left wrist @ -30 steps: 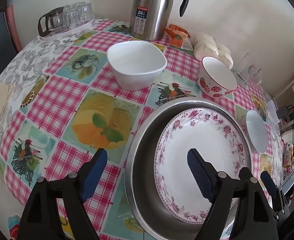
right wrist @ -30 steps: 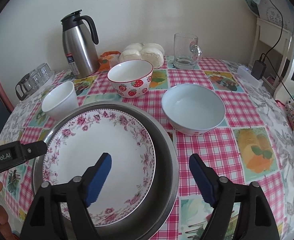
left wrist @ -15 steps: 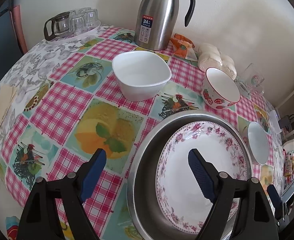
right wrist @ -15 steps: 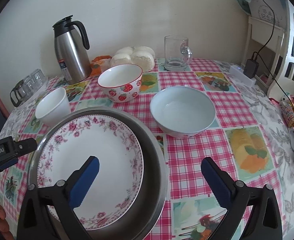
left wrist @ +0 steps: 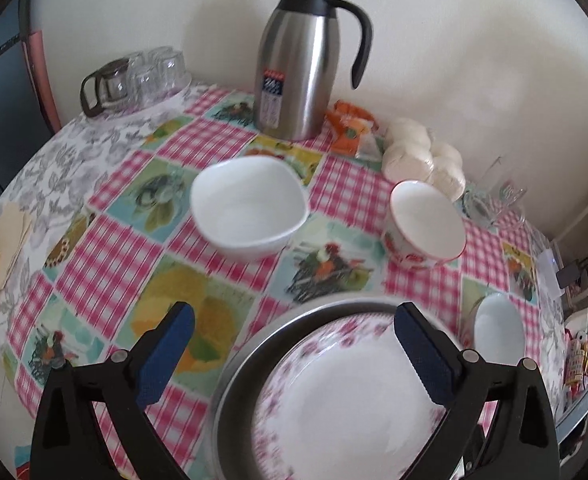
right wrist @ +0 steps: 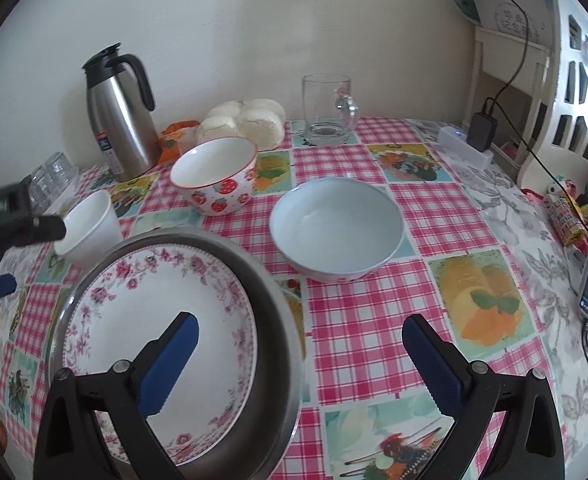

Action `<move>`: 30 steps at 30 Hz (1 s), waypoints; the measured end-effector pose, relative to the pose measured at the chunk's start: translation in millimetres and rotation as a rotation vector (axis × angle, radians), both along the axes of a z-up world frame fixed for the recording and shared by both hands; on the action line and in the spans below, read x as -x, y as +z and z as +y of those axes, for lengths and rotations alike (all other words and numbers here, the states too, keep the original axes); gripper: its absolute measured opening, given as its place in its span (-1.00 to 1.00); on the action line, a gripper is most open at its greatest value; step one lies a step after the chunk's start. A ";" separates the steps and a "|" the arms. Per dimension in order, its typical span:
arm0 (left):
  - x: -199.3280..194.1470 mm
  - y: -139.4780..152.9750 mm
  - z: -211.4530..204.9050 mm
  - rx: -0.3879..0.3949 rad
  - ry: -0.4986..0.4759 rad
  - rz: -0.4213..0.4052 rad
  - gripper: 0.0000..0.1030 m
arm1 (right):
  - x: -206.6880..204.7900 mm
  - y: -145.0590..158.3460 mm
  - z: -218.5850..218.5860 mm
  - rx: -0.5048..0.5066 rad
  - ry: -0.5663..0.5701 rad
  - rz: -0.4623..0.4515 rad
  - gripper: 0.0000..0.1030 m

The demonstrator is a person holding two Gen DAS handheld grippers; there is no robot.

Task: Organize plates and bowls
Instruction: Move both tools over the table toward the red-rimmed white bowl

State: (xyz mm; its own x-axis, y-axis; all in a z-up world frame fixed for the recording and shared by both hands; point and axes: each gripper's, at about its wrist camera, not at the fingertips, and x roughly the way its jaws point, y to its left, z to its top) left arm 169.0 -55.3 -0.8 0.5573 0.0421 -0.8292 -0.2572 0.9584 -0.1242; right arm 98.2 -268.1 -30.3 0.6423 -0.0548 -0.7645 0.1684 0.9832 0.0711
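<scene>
Three bowls are sitting loose on the checked tablecloth [right wrist: 373, 344] while you are holding both grippers above it with nothing in them. Your left gripper [left wrist: 294, 354] is hanging with its blue pads spread wide apart, straddling the far rim of the metal basin [left wrist: 238, 364], and your right gripper [right wrist: 299, 364] is hanging just as open, with one pad over the flowered plate [right wrist: 154, 304] and the other over bare cloth. That plate is lying flat inside the basin, most likely because the basin is serving as the base of the stack, widest piece at the bottom.

Beyond the basin, the white squarish bowl [left wrist: 250, 208] is sitting ahead of your left gripper, the strawberry bowl [right wrist: 214, 180] is standing further back near the steel jug [right wrist: 120, 116], and the pale blue bowl [right wrist: 335, 234] is resting just right of the basin, straight ahead of your right gripper. Each bowl is standing upright and apart from the others, so every rim is looking free for a pinch.

Judging from this, you are choosing the next piece to nest on the plate; the blue bowl, being the broadest, is looking like the sensible one to go in first. The glass mug [right wrist: 327, 110] and buns [right wrist: 246, 120] by the wall are well out of the way
</scene>
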 end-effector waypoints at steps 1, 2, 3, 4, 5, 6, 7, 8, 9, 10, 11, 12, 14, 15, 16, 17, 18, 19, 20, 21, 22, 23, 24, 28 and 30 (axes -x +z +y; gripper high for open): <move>-2.8 -0.1 -3.7 -0.007 -0.004 -0.010 0.94 | -0.3 1.5 -2.3 -0.002 -0.006 -0.003 1.00; -5.3 -0.8 -7.0 -0.013 -0.009 -0.018 0.94 | -0.7 2.9 -4.2 -0.003 -0.010 -0.006 1.00; -7.7 -1.6 -9.3 -0.020 -0.013 -0.023 0.94 | -0.8 4.3 -5.6 -0.005 -0.013 -0.011 1.00; -10.7 -2.8 -12.0 -0.031 -0.021 -0.031 0.94 | -1.1 5.9 -7.0 -0.004 -0.015 -0.017 1.00; -13.0 -3.8 -14.8 -0.040 -0.030 -0.037 0.94 | -1.8 6.9 -7.9 -0.002 -0.019 -0.020 1.00; -15.4 -4.7 -17.9 -0.051 -0.040 -0.046 0.95 | -2.8 8.3 -9.3 0.000 -0.021 -0.026 1.00; -18.4 -5.5 -20.0 -0.064 -0.048 -0.057 0.95 | -4.4 9.3 -10.5 0.002 -0.020 -0.028 1.00; -21.1 -5.7 -20.7 -0.073 -0.052 -0.065 0.95 | -6.2 9.9 -11.4 0.004 -0.022 -0.025 1.00; -23.7 -5.3 -20.9 -0.084 -0.055 -0.073 0.95 | -8.5 10.5 -12.8 0.005 -0.024 -0.023 1.00; -27.2 -4.8 -20.7 -0.091 -0.059 -0.079 0.95 | -10.6 10.7 -13.6 0.008 -0.026 -0.021 1.00; -31.2 -3.8 -19.9 -0.096 -0.061 -0.087 0.95 | -14.3 11.5 -14.6 0.023 -0.031 -0.014 1.00; -34.2 -2.4 -18.8 -0.099 -0.062 -0.097 0.95 | -16.1 12.0 -15.4 0.030 -0.031 -0.011 1.00; -39.1 0.9 -17.3 -0.095 -0.067 -0.118 0.95 | -23.0 13.9 -18.3 0.036 -0.031 -0.003 1.00; -41.7 2.8 -16.2 -0.088 -0.072 -0.130 0.95 | -26.3 14.8 -20.1 0.031 -0.030 0.000 1.00; -44.4 4.7 -15.6 -0.077 -0.081 -0.140 0.95 | -31.3 16.3 -22.2 0.022 -0.031 0.006 1.00; -46.5 5.9 -15.8 -0.064 -0.093 -0.146 0.95 | -34.7 17.5 -23.8 0.015 -0.032 0.007 1.00; -49.0 7.2 -16.2 -0.048 -0.108 -0.153 0.95 | -38.8 19.1 -25.2 0.004 -0.029 0.007 1.00; -51.1 8.5 -16.7 -0.031 -0.123 -0.159 0.95 | -42.8 21.0 -26.1 -0.007 -0.026 0.008 1.00; -53.9 9.5 -17.0 -0.011 -0.141 -0.159 0.95 | -47.5 23.3 -27.2 -0.013 -0.025 0.011 1.00; -55.8 10.0 -18.0 0.000 -0.153 -0.156 0.95 | -51.8 26.0 -27.8 -0.015 -0.021 0.013 1.00; -57.8 10.2 -18.4 0.011 -0.166 -0.157 0.95 | -55.2 29.1 -28.0 -0.016 -0.017 0.010 1.00; -59.5 10.2 -19.0 0.019 -0.177 -0.160 0.95 | -57.8 31.7 -27.9 -0.014 -0.013 0.008 1.00; -60.4 10.0 -18.7 0.027 -0.182 -0.163 0.95 | -60.8 35.6 -27.7 -0.010 -0.007 0.008 1.00; -64.4 4.9 -7.2 0.090 -0.158 -0.145 0.95 | -63.6 47.4 -30.7 -0.024 0.014 0.007 1.00; -66.4 1.6 -1.9 0.104 -0.144 -0.125 0.95 | -61.6 51.1 -33.4 -0.014 0.011 0.009 1.00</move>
State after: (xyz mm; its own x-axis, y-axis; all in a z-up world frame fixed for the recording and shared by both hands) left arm 235.4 -57.2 0.8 0.6506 -0.1273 -0.7487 -0.0949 0.9645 -0.2465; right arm 159.9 -301.5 20.8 0.6356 -0.0368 -0.7711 0.1581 0.9839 0.0833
